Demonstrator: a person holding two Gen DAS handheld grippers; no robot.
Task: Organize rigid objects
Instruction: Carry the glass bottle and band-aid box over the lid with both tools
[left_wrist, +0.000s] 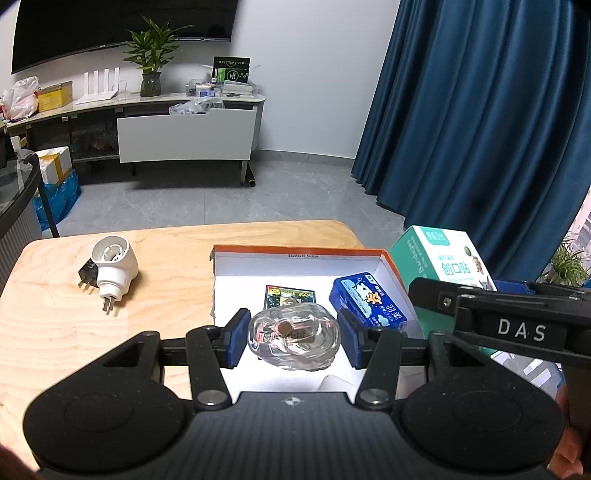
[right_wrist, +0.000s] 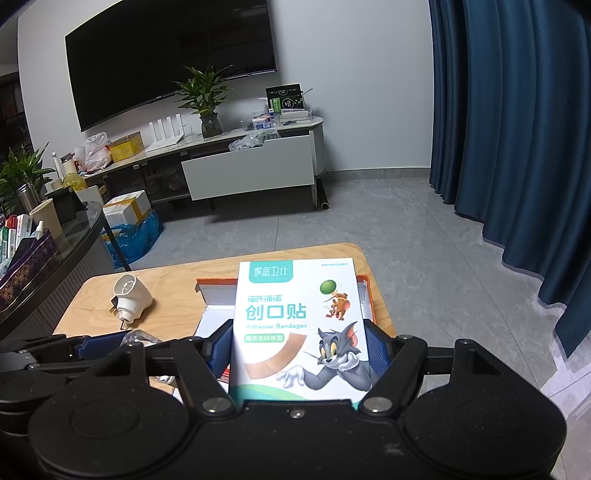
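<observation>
My left gripper (left_wrist: 293, 339) is shut on a clear glass bottle (left_wrist: 293, 341) and holds it over the orange-rimmed white box (left_wrist: 295, 254). In the box lie a blue tissue pack (left_wrist: 367, 301) and a picture card (left_wrist: 290, 295). My right gripper (right_wrist: 297, 350) is shut on a white adhesive bandage box (right_wrist: 299, 325) and holds it upright over the box's right side; that bandage box also shows in the left wrist view (left_wrist: 439, 258). A white plug-in device (left_wrist: 110, 267) lies on the wooden table (left_wrist: 55, 332), left of the box; it also shows in the right wrist view (right_wrist: 131, 295).
The table's far edge (left_wrist: 192, 227) drops to a grey tiled floor. A glass-topped dark table (right_wrist: 55, 258) with several items stands to the left. Blue curtains (left_wrist: 480, 110) hang at the right. A TV cabinet (left_wrist: 166, 122) stands at the far wall.
</observation>
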